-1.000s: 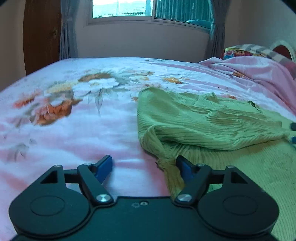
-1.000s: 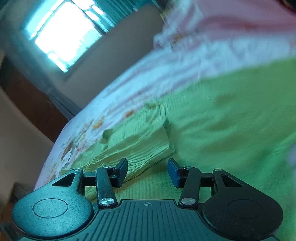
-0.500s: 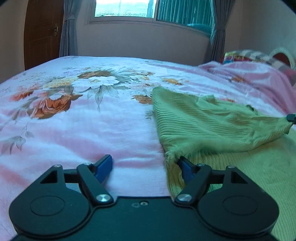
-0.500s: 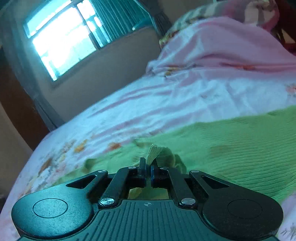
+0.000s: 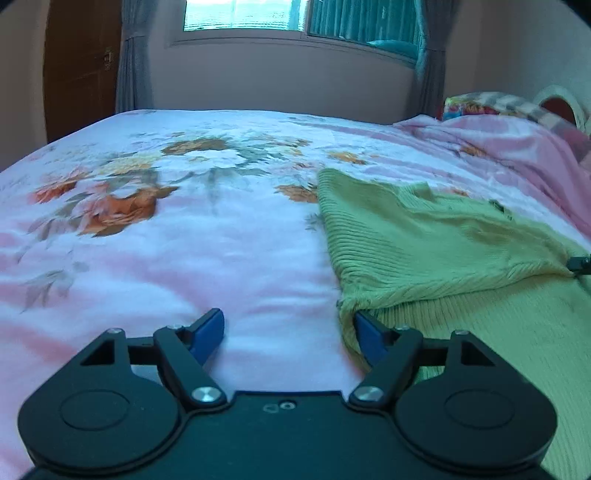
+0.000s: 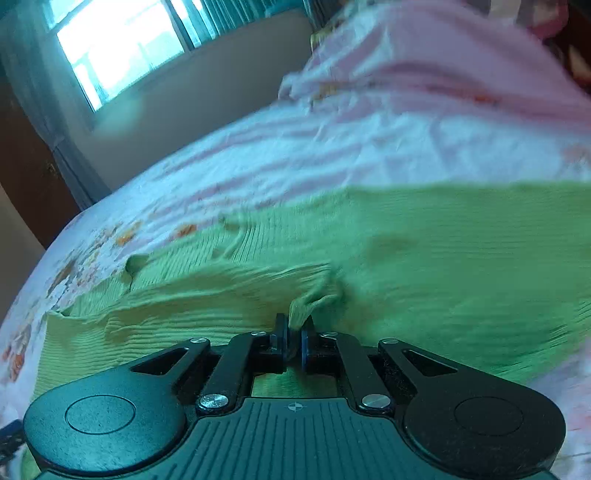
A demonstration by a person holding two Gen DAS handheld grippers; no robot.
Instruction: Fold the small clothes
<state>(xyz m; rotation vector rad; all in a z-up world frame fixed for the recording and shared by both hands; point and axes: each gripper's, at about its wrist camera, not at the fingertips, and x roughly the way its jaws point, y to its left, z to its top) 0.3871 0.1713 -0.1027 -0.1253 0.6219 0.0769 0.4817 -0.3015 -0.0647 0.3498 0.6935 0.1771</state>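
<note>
A light green ribbed knit garment lies on the floral pink bedsheet, partly folded over itself. My left gripper is open, low over the bed at the garment's left edge; its right finger touches the folded corner. My right gripper is shut on a pinched fold of the green garment and holds it just above the lower layer. Its tip shows at the far right of the left wrist view.
A rumpled pink blanket and a colourful pillow lie at the head of the bed on the right. A window with curtains and a brown door stand beyond the bed.
My right gripper closed on the fold of the garment and has pulled it to the right, stretching the top layer. My left gripper stayed open by the left corner.
</note>
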